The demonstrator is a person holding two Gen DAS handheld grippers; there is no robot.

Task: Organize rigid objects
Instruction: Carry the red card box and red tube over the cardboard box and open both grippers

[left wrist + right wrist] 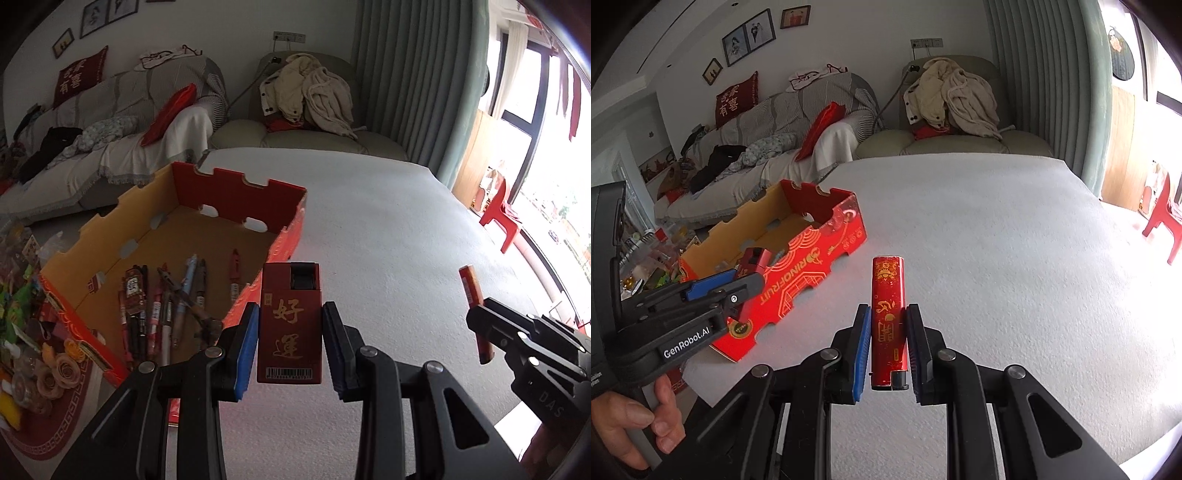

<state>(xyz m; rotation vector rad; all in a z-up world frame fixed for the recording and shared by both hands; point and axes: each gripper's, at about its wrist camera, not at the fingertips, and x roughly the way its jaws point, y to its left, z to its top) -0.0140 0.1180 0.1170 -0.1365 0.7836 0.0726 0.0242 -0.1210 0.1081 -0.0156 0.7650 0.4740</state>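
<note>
jaws around red gold-lettered lighters [289, 321]

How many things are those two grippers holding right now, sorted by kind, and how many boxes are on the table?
Wide red lighter with gold characters, in the left gripper: 1
Slim red lighter, in the right gripper: 1
Red cardboard box: 1
Total: 3

Spotted gold "好運" plus a barcode on the red flat box [290, 321]. Also "RINOFRUIT" down the side of the red cardboard tray [798, 280], "GenRobot.AI" on the left tongs [738, 278], "DAS" on the right tongs [480, 325], and "有喜" on the red sofa cushion [735, 98].
</note>
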